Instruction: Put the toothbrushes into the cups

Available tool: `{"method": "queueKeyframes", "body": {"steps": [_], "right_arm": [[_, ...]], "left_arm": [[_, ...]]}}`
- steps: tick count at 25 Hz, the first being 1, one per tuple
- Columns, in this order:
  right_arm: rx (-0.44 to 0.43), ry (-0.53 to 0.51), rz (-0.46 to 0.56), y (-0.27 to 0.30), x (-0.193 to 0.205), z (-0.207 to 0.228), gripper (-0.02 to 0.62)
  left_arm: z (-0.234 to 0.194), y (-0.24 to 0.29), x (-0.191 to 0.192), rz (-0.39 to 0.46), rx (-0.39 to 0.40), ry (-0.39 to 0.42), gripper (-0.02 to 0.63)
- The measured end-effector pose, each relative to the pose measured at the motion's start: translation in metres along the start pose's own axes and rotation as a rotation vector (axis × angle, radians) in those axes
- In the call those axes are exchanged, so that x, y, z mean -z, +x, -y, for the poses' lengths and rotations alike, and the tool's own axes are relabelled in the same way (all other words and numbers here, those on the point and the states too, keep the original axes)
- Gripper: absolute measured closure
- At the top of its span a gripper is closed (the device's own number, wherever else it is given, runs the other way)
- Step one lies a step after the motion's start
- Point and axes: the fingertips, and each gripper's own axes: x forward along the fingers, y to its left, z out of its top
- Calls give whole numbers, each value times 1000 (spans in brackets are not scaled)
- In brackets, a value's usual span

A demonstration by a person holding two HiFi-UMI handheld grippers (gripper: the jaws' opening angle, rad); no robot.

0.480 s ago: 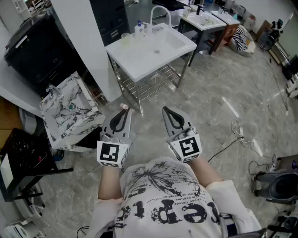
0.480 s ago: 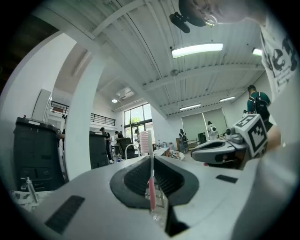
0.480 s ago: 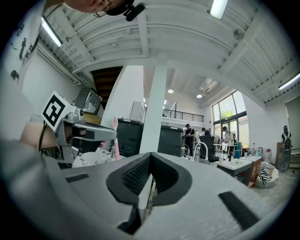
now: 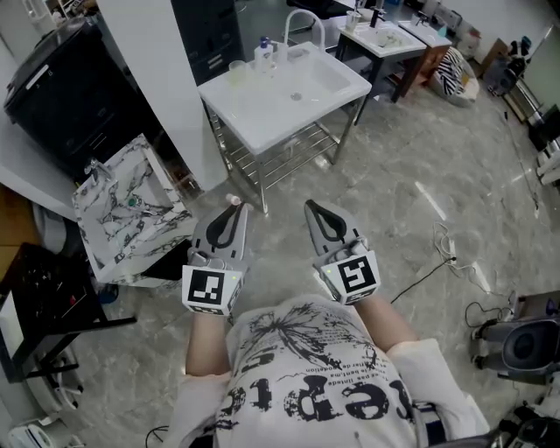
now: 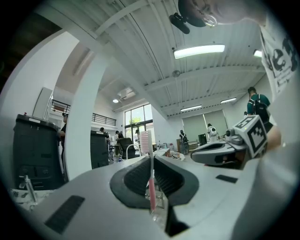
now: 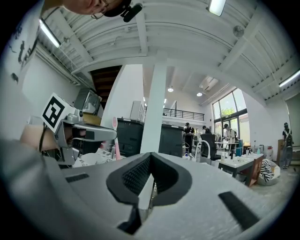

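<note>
Left tongs (image 4: 229, 212) are clenched on a pink toothbrush (image 5: 151, 187), which stands upright with the bristle head above the tips. Right tongs (image 4: 318, 213) are pressed together with nothing in them. Both are held level in front of the person's chest, over the floor and well apart from the sink (image 4: 262, 122). A cup (image 4: 236, 70) sits at the sink's back edge near the bottle (image 4: 262, 52) and faucet (image 4: 302, 22). I can make out one cup; a second is too small to tell.

Step in hand, as I read it: carry the brush to the cup. The drop isn't started.

To do it well:
- Close the gap first and come in over the sink's front edge, so the faucet stays clear.
- The brush stands upright, so arrive above the rim and lower straight down.
- The handle end below the tongs is hidden here; assume it pokes down and leave clearance over the rim.
- The cup looks light and a side knock could tip it. Let go only once the handle is inside.
- The right tongs are free to steady the cup.
</note>
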Motion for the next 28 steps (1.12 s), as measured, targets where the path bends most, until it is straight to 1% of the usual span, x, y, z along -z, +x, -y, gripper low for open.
{"method": "queueKeyframes", "body": {"steps": [4,8,10,13,16,18,21,25,28], "right_arm": [[33,16,-15,7,7,9,603],[30,13,-24,14,14,21,603],[17,24,-23,21,18,30,603],[-19,43,-34,39,24,43,603],[-64,47,-20,67,29,63,603],[-98,43,3,88,32,83,603],[-155,45,-4,117,35,121,603],[-216,33,5,155,38,184,603],[-252,2,30,181,39,234,603]], "left_arm": [[-5,7,5,3,2,-13,580],[-5,19,18,-20,-5,-16,580],[-6,27,25,-33,-14,-6,580],[-15,47,32,-27,-39,17,580],[-26,74,35,-47,-79,8,580],[-34,97,36,-56,-116,10,580],[-41,140,33,-61,-167,21,580],[-46,209,32,-64,-236,18,580],[-48,261,32,-70,-283,24,580]]}}
